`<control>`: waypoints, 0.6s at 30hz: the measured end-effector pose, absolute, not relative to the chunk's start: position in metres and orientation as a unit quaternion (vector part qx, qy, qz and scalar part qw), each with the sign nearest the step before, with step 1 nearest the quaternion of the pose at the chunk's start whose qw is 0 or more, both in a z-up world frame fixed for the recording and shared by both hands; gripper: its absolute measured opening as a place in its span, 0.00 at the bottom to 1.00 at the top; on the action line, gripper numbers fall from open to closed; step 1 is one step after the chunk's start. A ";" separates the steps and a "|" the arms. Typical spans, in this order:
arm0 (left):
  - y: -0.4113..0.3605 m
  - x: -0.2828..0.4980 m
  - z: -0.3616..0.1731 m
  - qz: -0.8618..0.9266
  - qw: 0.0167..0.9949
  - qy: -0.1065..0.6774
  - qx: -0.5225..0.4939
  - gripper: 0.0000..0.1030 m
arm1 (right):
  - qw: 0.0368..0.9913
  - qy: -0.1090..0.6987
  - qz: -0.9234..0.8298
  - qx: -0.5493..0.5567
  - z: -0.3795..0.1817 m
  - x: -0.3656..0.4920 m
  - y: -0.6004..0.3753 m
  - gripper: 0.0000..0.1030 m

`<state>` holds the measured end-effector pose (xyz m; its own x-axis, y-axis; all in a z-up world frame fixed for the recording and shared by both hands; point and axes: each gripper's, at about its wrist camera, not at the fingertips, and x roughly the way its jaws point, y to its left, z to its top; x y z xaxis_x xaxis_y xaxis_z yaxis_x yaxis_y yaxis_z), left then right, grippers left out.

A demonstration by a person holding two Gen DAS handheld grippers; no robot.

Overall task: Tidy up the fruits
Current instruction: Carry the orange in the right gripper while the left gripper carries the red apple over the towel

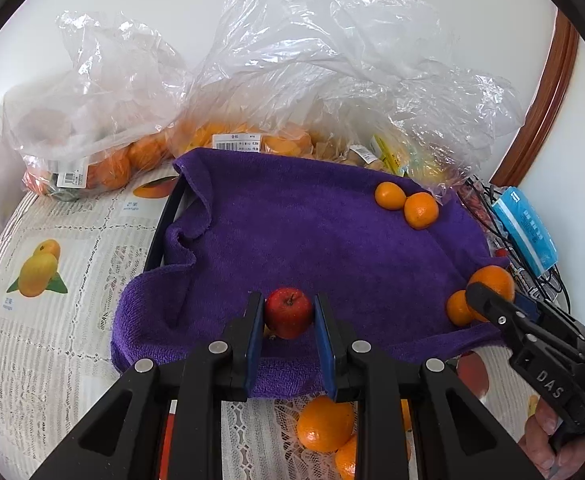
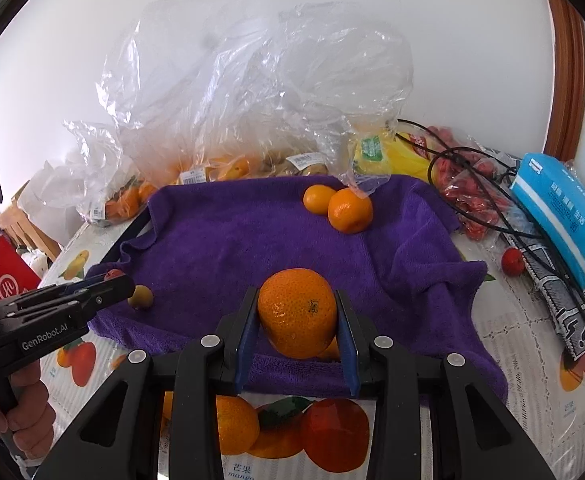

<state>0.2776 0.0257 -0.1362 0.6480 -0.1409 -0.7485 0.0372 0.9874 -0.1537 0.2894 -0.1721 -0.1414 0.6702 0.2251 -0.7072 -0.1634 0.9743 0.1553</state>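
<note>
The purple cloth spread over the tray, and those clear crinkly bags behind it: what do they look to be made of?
The purple cloth looks like terry or microfibre towelling: a matte, fuzzy pile and soft folds with a stitched hem. The clear crinkly bags look like thin plastic film: see-through, glossy, sharply creased, with printed price labels stuck on and oranges visible inside. The exact fibre or plastic cannot be told.
</note>
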 end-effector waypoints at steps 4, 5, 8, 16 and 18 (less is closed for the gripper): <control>0.025 0.276 -0.136 -0.047 0.907 0.414 -0.058 0.23 | 0.908 0.403 0.111 0.037 -0.150 0.292 -0.168 0.35; 0.025 0.277 -0.136 -0.048 0.907 0.415 -0.060 0.23 | 0.909 0.402 0.109 0.032 -0.151 0.292 -0.166 0.35; 0.025 0.278 -0.139 -0.047 0.905 0.418 -0.061 0.23 | 0.912 0.395 0.108 0.019 -0.151 0.289 -0.162 0.35; 0.027 0.280 -0.140 -0.048 0.904 0.420 -0.068 0.23 | 0.911 0.397 0.112 0.006 -0.154 0.288 -0.155 0.28; 0.026 0.280 -0.141 -0.049 0.903 0.421 -0.069 0.23 | 0.910 0.400 0.111 0.007 -0.156 0.288 -0.155 0.28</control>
<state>0.2798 0.0261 -0.1405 0.6413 -0.1463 -0.7532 0.0306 0.9857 -0.1655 0.2883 -0.1547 -0.1556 0.6549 0.2081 -0.7265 -0.1969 0.9751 0.1019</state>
